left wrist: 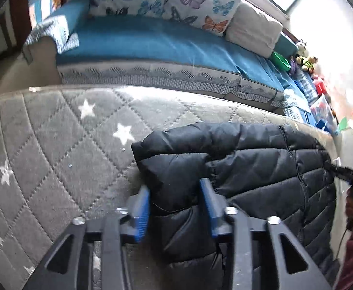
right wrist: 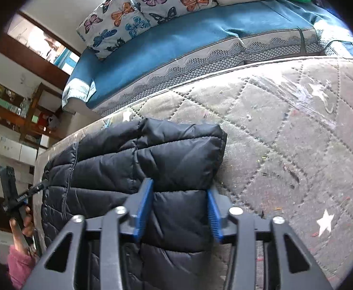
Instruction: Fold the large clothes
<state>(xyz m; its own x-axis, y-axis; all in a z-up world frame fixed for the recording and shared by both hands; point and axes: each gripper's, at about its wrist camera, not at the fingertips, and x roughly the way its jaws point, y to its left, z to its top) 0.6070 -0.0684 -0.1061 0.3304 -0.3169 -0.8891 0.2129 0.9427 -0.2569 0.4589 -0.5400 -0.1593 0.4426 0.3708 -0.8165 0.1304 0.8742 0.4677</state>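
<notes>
A black quilted puffer jacket (left wrist: 249, 164) lies folded on a grey quilted mattress with white stars (left wrist: 55, 145). My left gripper (left wrist: 175, 188) is open, its blue pads (left wrist: 141, 207) straddling the jacket's left corner fold. The right gripper (left wrist: 352, 174) shows at the far right edge of the left wrist view. In the right wrist view the jacket (right wrist: 152, 159) lies on the mattress (right wrist: 285, 145), and my right gripper (right wrist: 180, 191) is open with its blue pads (right wrist: 144, 207) on either side of the jacket's right edge. The left gripper (right wrist: 19, 198) shows at the left, held by a hand.
A blue-covered sofa (left wrist: 152, 41) runs along the far side of the mattress, with butterfly cushions (left wrist: 195, 2) and a white cushion (left wrist: 253, 29). Toys and a green bowl (left wrist: 281, 60) sit at its far end. Wooden shelves (right wrist: 14, 106) stand at the left of the right wrist view.
</notes>
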